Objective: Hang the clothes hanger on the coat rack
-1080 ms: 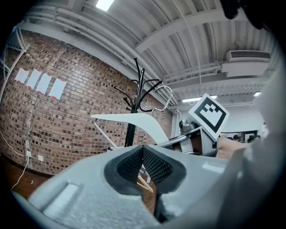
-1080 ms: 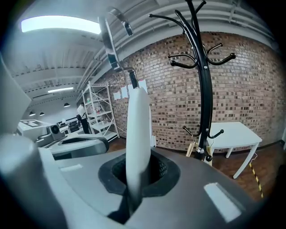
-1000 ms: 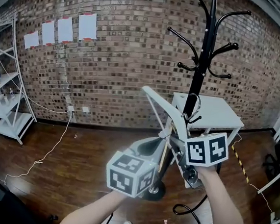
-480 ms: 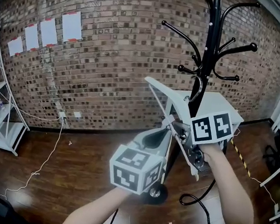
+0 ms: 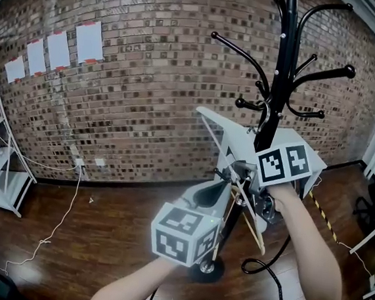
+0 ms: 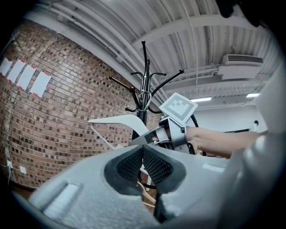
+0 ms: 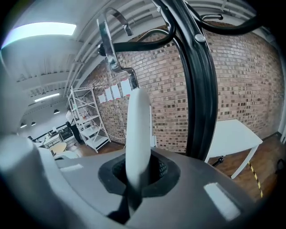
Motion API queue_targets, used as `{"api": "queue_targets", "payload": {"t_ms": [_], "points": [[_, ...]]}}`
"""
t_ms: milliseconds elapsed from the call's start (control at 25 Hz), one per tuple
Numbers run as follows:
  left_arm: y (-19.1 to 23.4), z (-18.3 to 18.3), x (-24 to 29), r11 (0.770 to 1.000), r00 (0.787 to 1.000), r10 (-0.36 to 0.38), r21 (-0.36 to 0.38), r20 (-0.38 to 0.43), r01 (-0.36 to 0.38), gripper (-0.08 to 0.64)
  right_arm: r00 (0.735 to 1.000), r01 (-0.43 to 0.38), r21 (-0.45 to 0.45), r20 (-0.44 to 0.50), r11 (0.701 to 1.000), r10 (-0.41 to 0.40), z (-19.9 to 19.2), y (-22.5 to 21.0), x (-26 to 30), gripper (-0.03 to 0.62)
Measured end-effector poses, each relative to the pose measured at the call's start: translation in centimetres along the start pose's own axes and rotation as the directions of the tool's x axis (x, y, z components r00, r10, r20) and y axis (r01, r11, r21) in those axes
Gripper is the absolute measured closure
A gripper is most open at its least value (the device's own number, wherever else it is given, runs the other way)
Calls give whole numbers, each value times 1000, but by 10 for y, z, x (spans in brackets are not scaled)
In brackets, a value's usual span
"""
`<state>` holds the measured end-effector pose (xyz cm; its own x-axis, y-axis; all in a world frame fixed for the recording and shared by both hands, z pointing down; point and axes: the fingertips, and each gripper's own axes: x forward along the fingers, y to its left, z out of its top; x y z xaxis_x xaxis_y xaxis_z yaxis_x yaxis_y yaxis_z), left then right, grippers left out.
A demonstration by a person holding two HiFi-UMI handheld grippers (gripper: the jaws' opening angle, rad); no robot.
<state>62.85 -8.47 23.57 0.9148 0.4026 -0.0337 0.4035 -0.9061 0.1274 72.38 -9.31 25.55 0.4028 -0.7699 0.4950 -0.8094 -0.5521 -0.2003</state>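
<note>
- R gripper (image 7: 136, 181): jaws clamped on hanger (image 7: 137, 129) arm; arm rises straight out from between jaws.
- Hook (image 7: 108, 40) above jaws, at rack (image 7: 202, 89) peg (image 7: 143, 44). Seated or not: can't tell.
- L gripper (image 6: 143, 162): jaws closed, empty.
- Risks: hook misses peg tip and slides off; early release drops hanger; knock on pole rocks rack.

Left claw (image 6: 143, 152), right claw (image 7: 137, 175), both closed

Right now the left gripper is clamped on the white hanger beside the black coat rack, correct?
Not the left one. The right gripper is clamped on the white hanger beside the black coat rack, as the right gripper view shows. The left gripper is shut with nothing between its jaws.
</note>
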Motion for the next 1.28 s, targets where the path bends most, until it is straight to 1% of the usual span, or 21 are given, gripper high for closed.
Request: {"api": "queue_targets", "payload": {"t_ms": [200,400,560,680,760,840,1040,1160,1280], "points": [[14,-1,21,1000,1000,23,-17,6,-23,555,999,-33,13,-17,999,33,7,-15,16,592],[17,-4,37,1000,1000,20,-19,7,-20,555,998,-49,21,-44,999,50,-5,-23,29,592],[18,-6,42,1000,1000,13,-26,0,-13,555,998,-54,36,-10,998,54,-2,-23,32,591],[20,-15,41,999,1000,12,-38,-15,-13,555,1000,-10,28,28,1000,10,0,-27,31,586],[21,-21,38,999,1000,10,-45,-29,-11,555,997,25,23,68,999,-26,4,-31,28,541],[24,-25,33,999,999,11,-50,-40,-13,555,993,56,19,104,998,-58,7,-34,24,512],[25,-33,24,998,999,8,-59,-50,-11,555,977,116,-15,180,993,-111,10,-35,15,426],[21,-36,19,998,999,-5,-66,-52,2,555,962,163,-41,230,986,-150,11,-33,5,403],[14,-35,13,997,998,-21,-73,-55,17,555,946,223,-69,256,972,-199,11,-28,-6,403]]}}
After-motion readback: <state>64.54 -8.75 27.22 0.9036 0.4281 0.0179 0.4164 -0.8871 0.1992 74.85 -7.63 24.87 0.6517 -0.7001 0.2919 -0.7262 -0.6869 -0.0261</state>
